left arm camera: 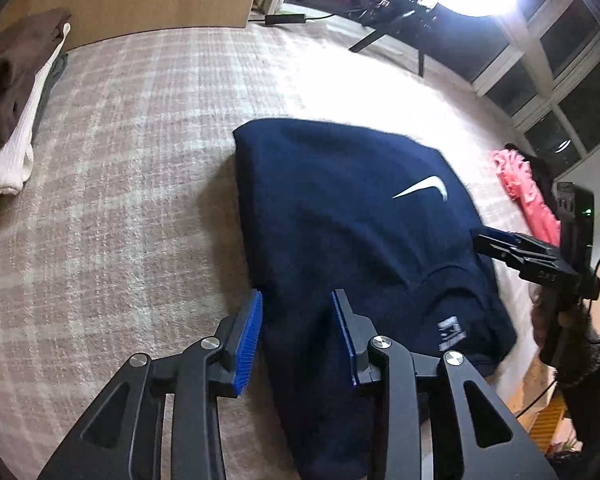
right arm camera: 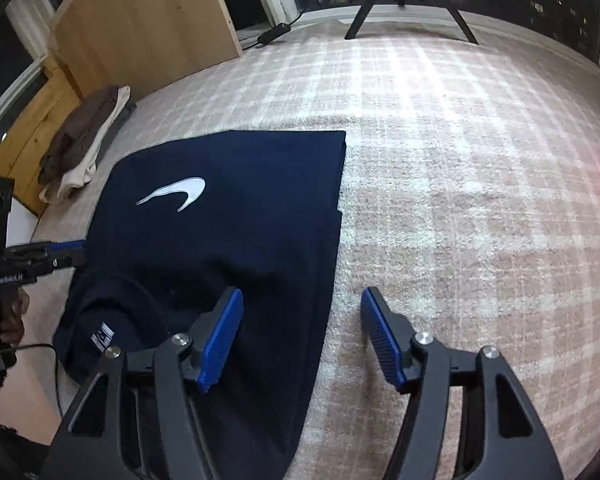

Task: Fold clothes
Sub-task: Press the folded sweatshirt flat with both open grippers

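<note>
My left tongs (left arm camera: 296, 336) are spread wide, straddling the near left edge of a navy sweatshirt (left arm camera: 340, 208). My right tongs (right arm camera: 302, 336) are equally spread over its near right edge, gripping nothing. The sweatshirt lies on the plaid blanket (right arm camera: 460, 160), sides folded in to a narrow rectangle, collar toward me. Any further fold should take both near corners evenly, keeping layers aligned. Folded brown and cream clothes (left arm camera: 12, 100) sit stacked well apart.
</note>
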A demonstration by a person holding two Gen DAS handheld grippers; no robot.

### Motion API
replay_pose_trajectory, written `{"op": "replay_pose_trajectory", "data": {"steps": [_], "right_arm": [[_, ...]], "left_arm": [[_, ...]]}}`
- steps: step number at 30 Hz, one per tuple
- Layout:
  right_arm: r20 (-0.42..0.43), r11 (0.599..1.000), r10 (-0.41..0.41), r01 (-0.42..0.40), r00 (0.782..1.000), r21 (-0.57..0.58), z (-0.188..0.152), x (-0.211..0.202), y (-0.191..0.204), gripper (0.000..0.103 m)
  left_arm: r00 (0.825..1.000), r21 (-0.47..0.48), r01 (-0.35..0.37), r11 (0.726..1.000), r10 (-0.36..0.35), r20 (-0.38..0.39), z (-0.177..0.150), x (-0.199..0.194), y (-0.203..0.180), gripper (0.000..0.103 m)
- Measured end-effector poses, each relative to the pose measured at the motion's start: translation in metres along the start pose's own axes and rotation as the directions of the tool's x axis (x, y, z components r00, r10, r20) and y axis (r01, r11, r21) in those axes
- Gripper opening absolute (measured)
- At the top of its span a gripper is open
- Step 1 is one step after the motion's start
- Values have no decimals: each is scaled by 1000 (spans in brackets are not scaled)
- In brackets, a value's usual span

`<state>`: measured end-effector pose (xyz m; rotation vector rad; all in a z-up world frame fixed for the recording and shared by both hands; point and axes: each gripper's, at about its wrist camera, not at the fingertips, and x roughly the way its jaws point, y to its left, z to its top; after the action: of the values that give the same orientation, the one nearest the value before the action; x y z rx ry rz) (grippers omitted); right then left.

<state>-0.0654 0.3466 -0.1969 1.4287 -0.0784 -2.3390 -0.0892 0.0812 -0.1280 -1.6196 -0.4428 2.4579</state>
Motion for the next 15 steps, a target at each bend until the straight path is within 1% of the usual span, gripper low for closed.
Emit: {"op": "replay_pose_trajectory", "data": {"steps": [2, 3, 6, 7, 8, 11, 13, 15], "right_arm": [[-20, 1000, 19, -18, 1000, 23, 1, -4, -2, 62], [-25, 999, 30, -29, 999, 35, 2, -6, -2, 62], [-2, 995, 78, -78, 997, 62, 7, -15, -3, 62], [6, 993, 94, -94, 996, 71, 9, -18, -4, 62], [15, 991, 110, -110, 994, 80, 11, -21, -4, 62], [37, 982, 158, -161, 987, 98, 16, -30, -4, 62], [20, 979, 194, -195, 981, 57, 18, -30, 11, 62], [-17, 986, 168, -168, 986, -4, 16, -22, 24, 62]], "left_arm": [[1000, -9, -29, 1000, 29, -2, 0, 3, 2, 35], [1000, -16, -30, 999, 30, 3, 1, 3, 3, 35], [999, -3, -13, 1000, 13, 30, 12, -3, 9, 35], [999, -5, -5, 1000, 6, 34, 20, -5, 14, 35], [999, -8, 27, 1000, -27, 31, 28, -3, 18, 35], [997, 25, 77, 997, -77, 17, 51, 5, 28, 35], [997, 91, 73, 993, -73, -3, 60, 11, 26, 35], [994, 128, 110, 986, -106, -40, 68, 17, 27, 35]]}}
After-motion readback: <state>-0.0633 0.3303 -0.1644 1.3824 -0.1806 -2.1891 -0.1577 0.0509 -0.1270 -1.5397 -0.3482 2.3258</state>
